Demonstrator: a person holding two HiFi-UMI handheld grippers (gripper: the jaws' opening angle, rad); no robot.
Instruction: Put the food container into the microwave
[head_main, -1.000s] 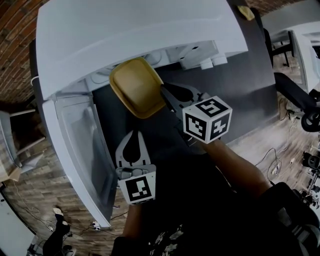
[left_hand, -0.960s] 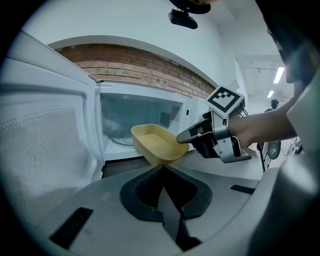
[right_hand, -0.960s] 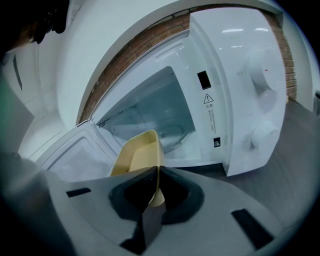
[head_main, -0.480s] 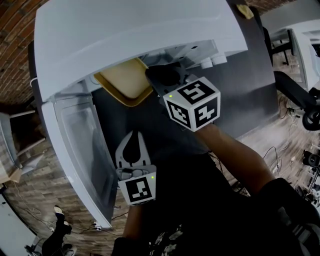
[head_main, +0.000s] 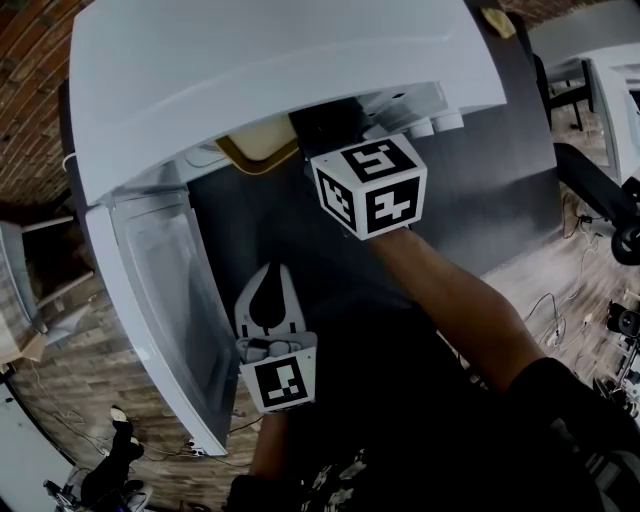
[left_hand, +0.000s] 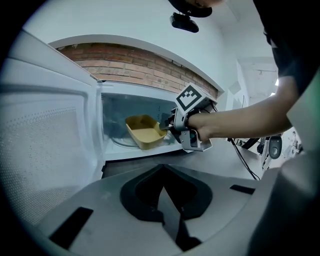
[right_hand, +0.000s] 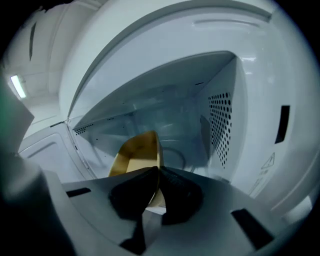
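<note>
The yellow food container (head_main: 262, 150) is mostly under the top of the white microwave (head_main: 250, 70); only its near rim shows in the head view. My right gripper (head_main: 322, 132) is shut on the container's right rim, its jaws reaching into the cavity. In the left gripper view the container (left_hand: 144, 132) hangs just inside the opening, held by the right gripper (left_hand: 168, 127). The right gripper view shows the container (right_hand: 137, 152) pinched at the right gripper (right_hand: 158, 172), over the turntable (right_hand: 176, 152). My left gripper (head_main: 268, 285) is shut and empty, hanging back in front of the microwave.
The microwave door (head_main: 160, 300) stands swung open to the left, close beside my left gripper. A perforated cavity wall (right_hand: 220, 125) is on the right inside. The dark tabletop (head_main: 490, 170) runs to the right; chairs and floor cables lie beyond.
My right gripper has carried the container forward from in front of the microwave into its cavity. The left gripper has stayed still.
</note>
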